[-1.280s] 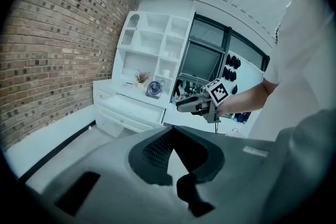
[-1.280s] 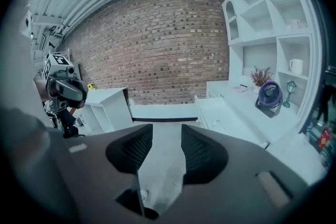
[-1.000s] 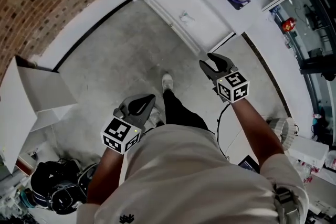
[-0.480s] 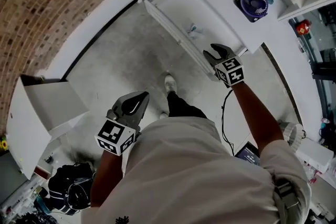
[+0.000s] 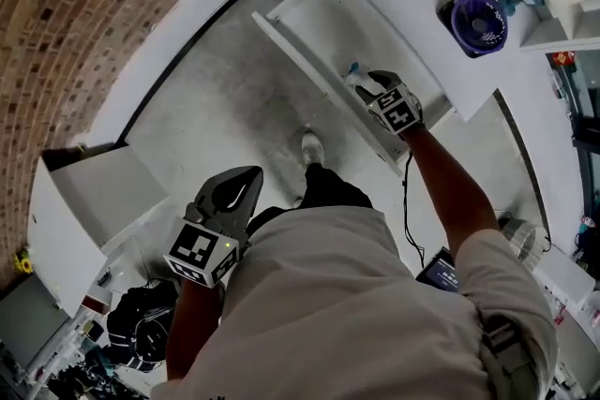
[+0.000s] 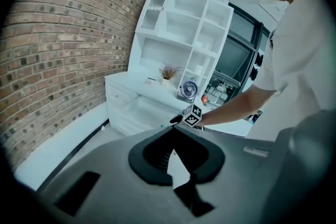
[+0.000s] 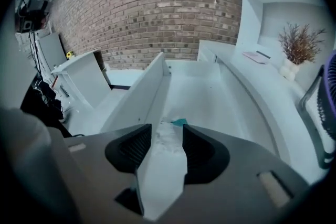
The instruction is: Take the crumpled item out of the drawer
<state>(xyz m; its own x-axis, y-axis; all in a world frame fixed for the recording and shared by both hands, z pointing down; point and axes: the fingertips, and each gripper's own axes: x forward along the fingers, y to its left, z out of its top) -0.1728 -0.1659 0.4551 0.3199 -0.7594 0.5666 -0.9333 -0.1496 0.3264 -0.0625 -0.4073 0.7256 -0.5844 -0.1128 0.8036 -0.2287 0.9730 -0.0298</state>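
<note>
A white drawer (image 5: 292, 54) stands pulled out of the white cabinet. In it lies a crumpled clear wrapper with a teal bit (image 5: 353, 72). My right gripper (image 5: 371, 81) reaches down into the drawer right at that wrapper. In the right gripper view the wrapper (image 7: 169, 132) lies on the drawer floor in the gap of the right gripper (image 7: 167, 136). Its jaws are opening and the pads do not press on the wrapper. My left gripper (image 5: 246, 177) hangs low beside my torso, over the floor, far from the drawer. Its jaws look shut with nothing in them (image 6: 172, 132).
A purple fan (image 5: 478, 22) and a dried plant (image 7: 299, 45) stand on the cabinet top behind the drawer. The drawer's front wall (image 7: 149, 89) rises at its left. A low white unit (image 5: 89, 197) and dark bags (image 5: 136, 328) sit at the left, against the brick wall.
My right gripper has moved forward from above the floor into the open drawer, up to the crumpled wrapper. The left gripper has stayed low by my side.
</note>
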